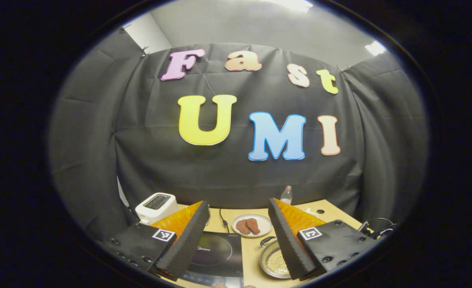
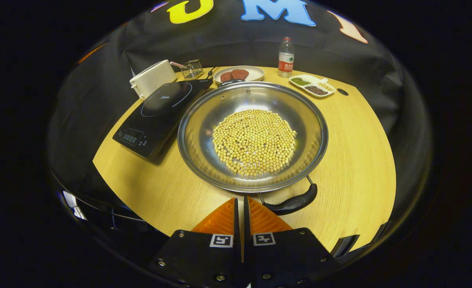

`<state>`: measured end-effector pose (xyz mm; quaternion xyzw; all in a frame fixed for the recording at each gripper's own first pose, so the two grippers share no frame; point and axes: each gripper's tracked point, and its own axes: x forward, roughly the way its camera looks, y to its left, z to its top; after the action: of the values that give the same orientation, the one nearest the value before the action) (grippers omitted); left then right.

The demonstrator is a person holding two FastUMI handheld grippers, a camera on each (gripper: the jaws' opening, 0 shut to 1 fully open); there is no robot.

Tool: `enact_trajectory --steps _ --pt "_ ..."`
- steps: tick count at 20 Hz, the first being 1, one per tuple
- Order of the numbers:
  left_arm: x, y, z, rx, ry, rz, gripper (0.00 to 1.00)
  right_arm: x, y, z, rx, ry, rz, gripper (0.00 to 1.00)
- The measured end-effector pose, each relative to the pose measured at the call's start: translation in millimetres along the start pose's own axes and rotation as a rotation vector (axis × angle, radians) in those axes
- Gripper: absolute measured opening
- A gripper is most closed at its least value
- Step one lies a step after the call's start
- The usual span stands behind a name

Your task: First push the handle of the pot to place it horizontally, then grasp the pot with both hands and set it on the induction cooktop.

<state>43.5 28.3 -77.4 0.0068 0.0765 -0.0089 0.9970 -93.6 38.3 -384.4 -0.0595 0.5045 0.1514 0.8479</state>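
A wide steel pot (image 2: 202, 120) holding yellow beans (image 2: 254, 141) stands mid-table in the right gripper view. Its black near handle (image 2: 295, 203) points toward the table's front edge and its far handle (image 2: 231, 82) toward the back. The black induction cooktop (image 2: 160, 112) lies just left of the pot. My right gripper (image 2: 240, 199) is shut with nothing in it, its tips just left of the near handle, above the front of the table. In the left gripper view my left gripper (image 1: 239, 202) is held high and open, with the cooktop (image 1: 216, 252) and the pot (image 1: 265, 260) below it.
A white toaster (image 2: 152, 78) and a small wire rack (image 2: 192, 69) stand behind the cooktop. A plate of meat (image 2: 239, 74), a water bottle (image 2: 286, 52) and a divided dish of grains (image 2: 312, 85) line the back of the wooden table (image 2: 359, 152).
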Motion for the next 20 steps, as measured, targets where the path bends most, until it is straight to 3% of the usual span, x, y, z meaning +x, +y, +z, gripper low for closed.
enact_trajectory --steps 1,10,15,20 --pt "-1 1 1 0.001 0.001 0.002 0.95 1 -2 -3 0.002 0.009 -0.007 0.04" --pt "-12 3 1 0.007 0.004 0.008 0.95 5 -24 -3 0.065 0.006 -0.052 0.01" --pt "-14 -1 1 0.016 0.003 0.001 0.99 4 -53 0 0.038 -0.001 -0.128 0.01" --pt "-15 -1 5 0.021 0.004 0.007 0.95 2 -80 10 0.004 -0.019 -0.204 0.01"
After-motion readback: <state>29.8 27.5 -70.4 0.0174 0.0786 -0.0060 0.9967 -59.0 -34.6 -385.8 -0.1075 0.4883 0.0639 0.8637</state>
